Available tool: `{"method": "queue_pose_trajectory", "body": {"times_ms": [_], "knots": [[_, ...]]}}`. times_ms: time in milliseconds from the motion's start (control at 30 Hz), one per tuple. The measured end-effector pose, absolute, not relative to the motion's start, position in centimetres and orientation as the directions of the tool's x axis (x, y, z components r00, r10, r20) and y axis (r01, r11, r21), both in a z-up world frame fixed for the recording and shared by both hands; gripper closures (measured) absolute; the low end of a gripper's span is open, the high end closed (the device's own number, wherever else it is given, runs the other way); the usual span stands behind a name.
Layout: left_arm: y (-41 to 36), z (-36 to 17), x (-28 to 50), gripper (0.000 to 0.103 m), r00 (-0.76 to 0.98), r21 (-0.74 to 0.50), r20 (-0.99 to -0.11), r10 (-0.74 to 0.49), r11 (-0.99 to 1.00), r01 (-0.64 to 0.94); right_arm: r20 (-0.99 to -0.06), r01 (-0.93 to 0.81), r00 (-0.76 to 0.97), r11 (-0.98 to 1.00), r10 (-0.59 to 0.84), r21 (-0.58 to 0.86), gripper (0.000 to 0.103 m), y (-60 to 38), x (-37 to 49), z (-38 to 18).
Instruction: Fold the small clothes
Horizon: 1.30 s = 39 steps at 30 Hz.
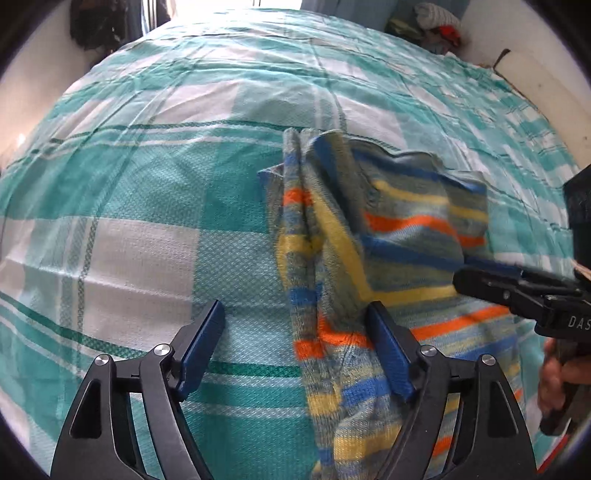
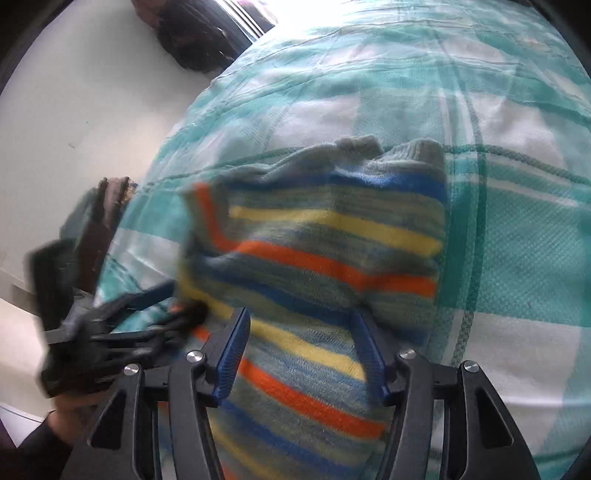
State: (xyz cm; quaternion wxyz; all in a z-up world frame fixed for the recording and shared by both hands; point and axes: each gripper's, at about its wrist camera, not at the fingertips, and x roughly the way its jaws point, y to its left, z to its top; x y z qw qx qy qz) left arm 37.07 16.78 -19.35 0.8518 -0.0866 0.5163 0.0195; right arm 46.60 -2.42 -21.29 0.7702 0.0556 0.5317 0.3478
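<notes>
The left gripper [image 1: 295, 325] is seen spread wide above the bed; nothing is pinched, though its right-hand pad lies against the edge of the striped knit garment [image 1: 369, 236]. The right gripper [image 2: 299, 332] is held partly apart, with the garment [image 2: 317, 251] bunched between its pads; whether the cloth is actually pinched cannot be told through the blur. The garment is laid on the teal-and-white checked bedspread [image 1: 147, 192], one flap lifted and doubled over itself. Farther off, a pile of clothes [image 1: 436, 26] is seen by the wall at the far corner.
</notes>
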Motion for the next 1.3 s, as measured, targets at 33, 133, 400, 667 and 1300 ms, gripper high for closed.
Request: {"method": "queue_pose_trajectory", "body": {"times_ms": [33, 133, 400, 667, 1300], "knots": [[16.9, -18.8, 36.7, 0.023, 0.469, -0.138, -0.881, -0.066, 0.983, -0.123, -0.784, -0.491, 0.207, 0.755, 0.585, 0.434, 0.046, -2.4, 46.1, -20.5], [17.2, -17.4, 34.8, 0.024, 0.492, -0.168, -0.866, -0.089, 0.979, -0.119, -0.734, -0.527, 0.271, 0.734, 0.622, 0.427, 0.046, -3.8, 43.3, -17.3], [16.4, -18.9, 26.9, 0.022, 0.464, -0.162, -0.882, -0.085, 0.978, -0.13, -0.79, -0.566, 0.24, 0.742, 0.565, 0.359, 0.039, -5.9, 32.5, -20.9], [15.4, -17.8, 20.6, 0.015, 0.509, -0.201, -0.856, -0.084, 0.963, -0.179, -0.772, -0.469, 0.433, 0.848, 0.465, 0.248, 0.027, -9.7, 24.7, -19.9], [12.6, -21.7, 19.2, 0.001, 0.525, 0.008, -0.848, 0.073, 0.992, -0.124, -0.779, -0.437, 0.526, 0.894, 0.341, 0.096, 0.007, -10.1, 20.4, -24.1]]}}
